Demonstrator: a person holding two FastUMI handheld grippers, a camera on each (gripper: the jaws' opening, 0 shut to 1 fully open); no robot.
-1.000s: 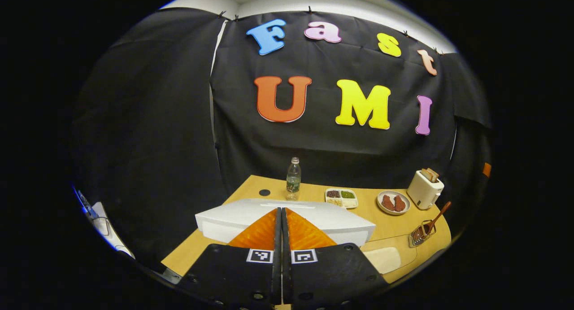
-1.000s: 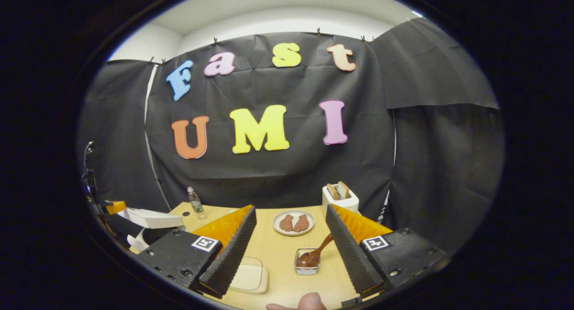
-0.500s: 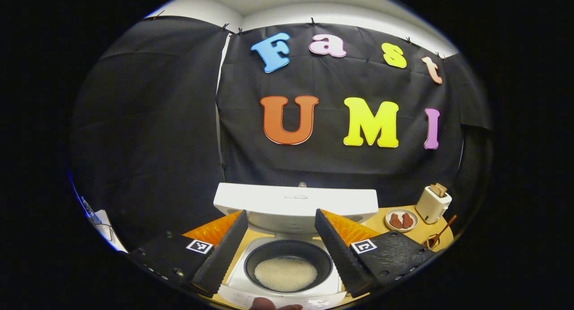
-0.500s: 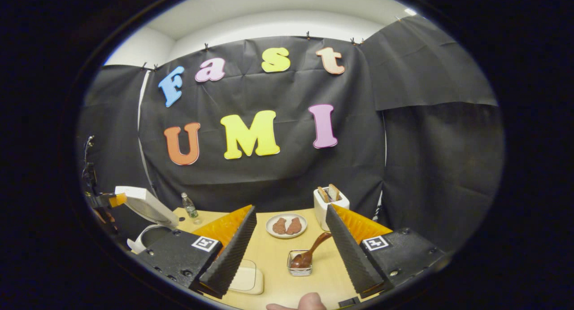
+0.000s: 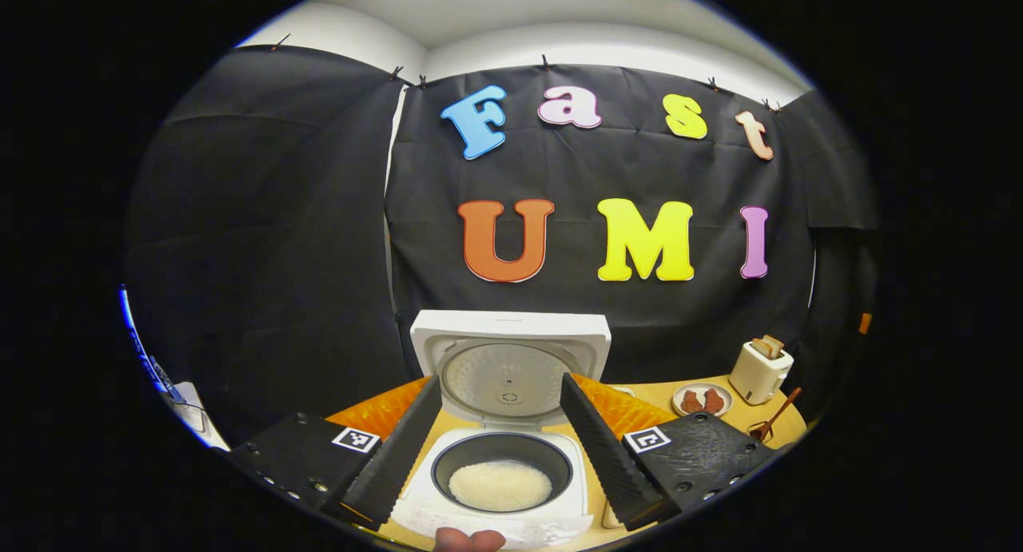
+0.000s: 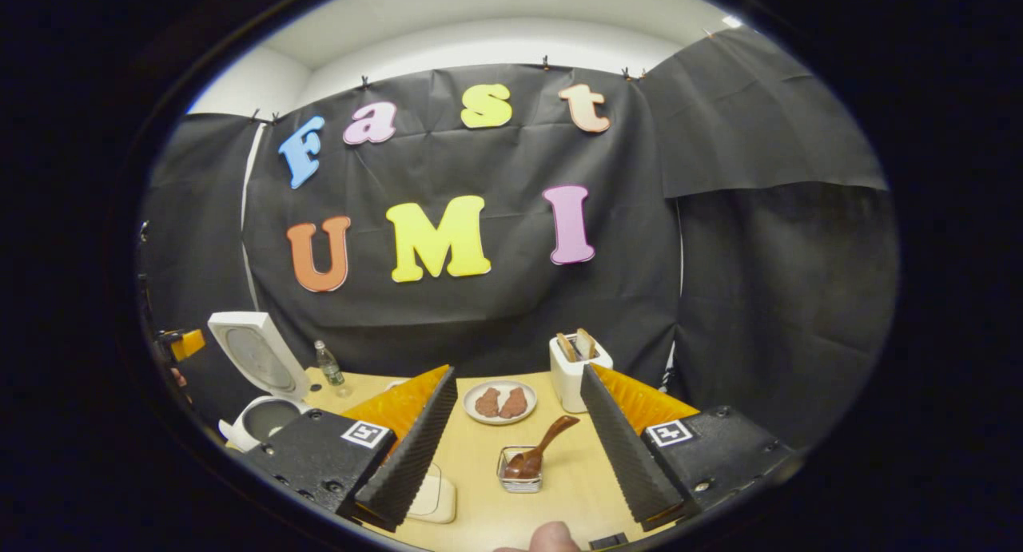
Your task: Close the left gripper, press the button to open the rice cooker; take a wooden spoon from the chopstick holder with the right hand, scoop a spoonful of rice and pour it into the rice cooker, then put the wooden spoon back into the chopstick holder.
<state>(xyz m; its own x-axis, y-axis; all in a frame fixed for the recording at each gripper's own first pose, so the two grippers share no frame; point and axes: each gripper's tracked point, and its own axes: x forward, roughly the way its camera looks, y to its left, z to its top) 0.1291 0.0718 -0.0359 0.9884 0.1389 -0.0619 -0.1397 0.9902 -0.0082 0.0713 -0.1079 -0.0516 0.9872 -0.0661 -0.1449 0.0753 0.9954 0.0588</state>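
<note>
Rice cooker (image 5: 502, 456) lid stood straight up.
The wooden spoon (image 6: 542, 450) leaned up-right; left gripper (image 5: 499, 448) and right gripper (image 6: 515, 448) spread wide, holding nothing.

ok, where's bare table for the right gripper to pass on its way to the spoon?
Bare table runs between the plate and the holder with the spoon. Crowded at the back: toaster beside the plate.
</note>
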